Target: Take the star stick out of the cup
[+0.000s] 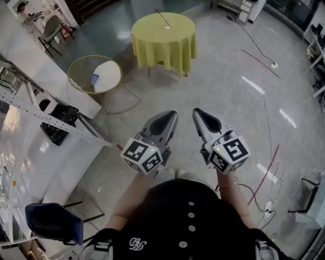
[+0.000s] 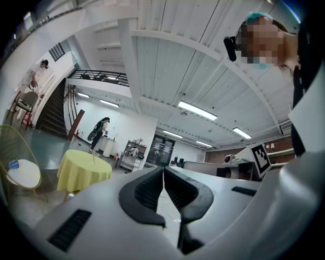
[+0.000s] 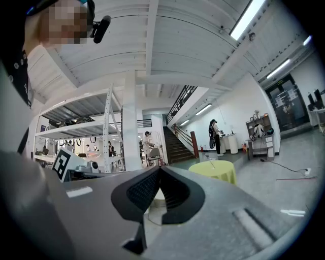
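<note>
Left gripper (image 1: pixel 173 114) and right gripper (image 1: pixel 196 111) clenched empty; the thin reddish star stick (image 1: pixel 161 15) leans in the small white cup (image 1: pixel 167 27) on the far yellow-clothed round table (image 1: pixel 162 48), looks feather-light, so I'd pinch mid-shaft.

A round yellow desk (image 1: pixel 152 35) stands on the grey floor (image 1: pixel 228 101). A small cup (image 1: pixel 167 27) with a thin stick (image 1: pixel 161 16) stands on it.

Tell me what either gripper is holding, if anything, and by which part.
Nothing is held: the left gripper and the right gripper both have jaws shut together, empty, far from the round yellow-clothed table.
</note>
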Tool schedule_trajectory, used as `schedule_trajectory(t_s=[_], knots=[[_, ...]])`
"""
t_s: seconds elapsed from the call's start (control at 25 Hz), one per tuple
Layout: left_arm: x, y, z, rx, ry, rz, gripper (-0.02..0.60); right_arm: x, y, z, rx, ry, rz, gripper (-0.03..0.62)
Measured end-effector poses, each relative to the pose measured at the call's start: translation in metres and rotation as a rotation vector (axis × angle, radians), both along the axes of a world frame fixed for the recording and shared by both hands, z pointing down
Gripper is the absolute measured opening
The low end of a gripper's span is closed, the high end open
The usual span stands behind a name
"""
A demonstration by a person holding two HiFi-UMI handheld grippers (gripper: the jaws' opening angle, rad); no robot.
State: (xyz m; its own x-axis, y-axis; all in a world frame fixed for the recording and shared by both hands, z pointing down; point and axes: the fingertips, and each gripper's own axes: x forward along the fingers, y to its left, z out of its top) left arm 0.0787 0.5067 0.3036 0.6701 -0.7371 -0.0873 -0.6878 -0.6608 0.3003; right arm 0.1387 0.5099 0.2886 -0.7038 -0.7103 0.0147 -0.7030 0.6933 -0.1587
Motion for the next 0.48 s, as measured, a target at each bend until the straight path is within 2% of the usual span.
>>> schedule_trajectory(t_s=[0.16, 0.48], knots=[[-0.0007, 0.0000, 0.0049, 0.009, -0.017, 0.000, 0.017, -0.0028, 0.0029, 0.0050, -0.024, -0.046, -0.012, 0.003], [-0.0062, 0.0018, 0.0026, 0.009, -0.012, 0.004, 0.017, -0.0068, 0.0037, -0.0007, 0.008, -0.006, -0.023, 0.003]])
